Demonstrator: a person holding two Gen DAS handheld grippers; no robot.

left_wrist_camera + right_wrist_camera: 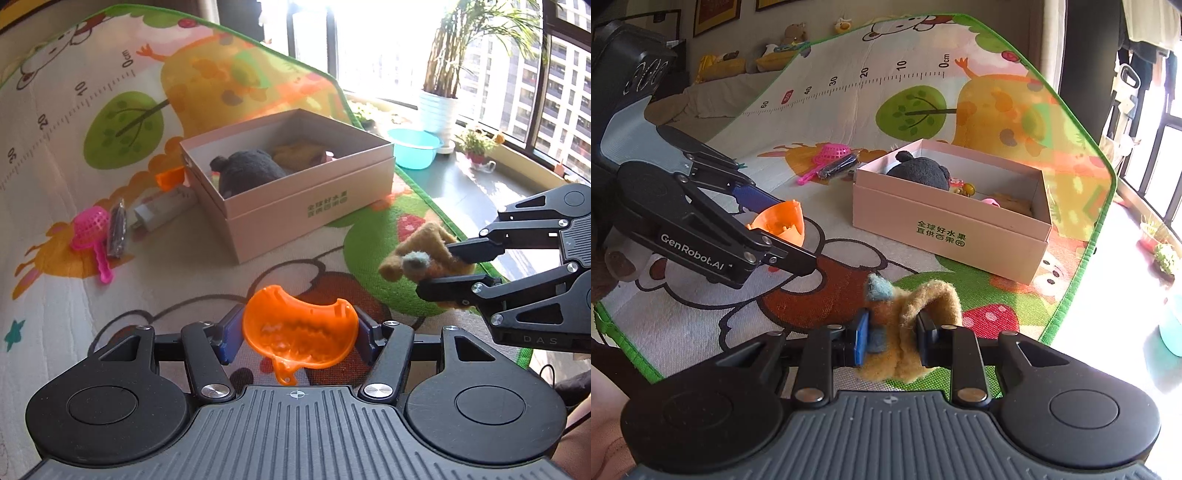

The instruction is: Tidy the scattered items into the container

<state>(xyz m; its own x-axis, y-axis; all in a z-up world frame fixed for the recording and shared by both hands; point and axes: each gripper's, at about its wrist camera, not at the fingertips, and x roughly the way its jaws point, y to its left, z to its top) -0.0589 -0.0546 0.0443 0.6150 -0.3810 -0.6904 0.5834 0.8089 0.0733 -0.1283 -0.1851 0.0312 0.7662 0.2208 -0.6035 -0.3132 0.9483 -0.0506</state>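
Left wrist view: the left gripper point(300, 334) is clamped on an orange plastic scoop point(300, 334), pads pressing its two sides, little handle tab pointing back toward the camera; the pink box point(306, 206) sits straight ahead of it and slightly up the mat point(74, 314), open top facing up, a dark plush toy point(251, 170) already inside; off to this gripper's right, the right gripper point(441, 267) comes in sideways, shut around a tan felt toy point(417, 254); ahead and to the left, beside the box, a pink strainer point(90, 230), a dark packet point(117, 232), a white tube point(162, 210) and another orange piece point(170, 177) lie on the mat, not yet collected.

Right wrist view: the right gripper point(893, 336) grips the tan felt toy point(916, 317) between its pads, toy bunched and folded over the right-hand finger; the pink box point(945, 236) lies ahead and a little to the right, long side facing this gripper; the left gripper point(783, 240) reaches in from the left with the orange plastic scoop point(783, 221), its tips well short of the box's near left corner.

My read: both loads are lifted and aimed at the box; the right gripper looks nearer, so both need a forward carry over the near wall.
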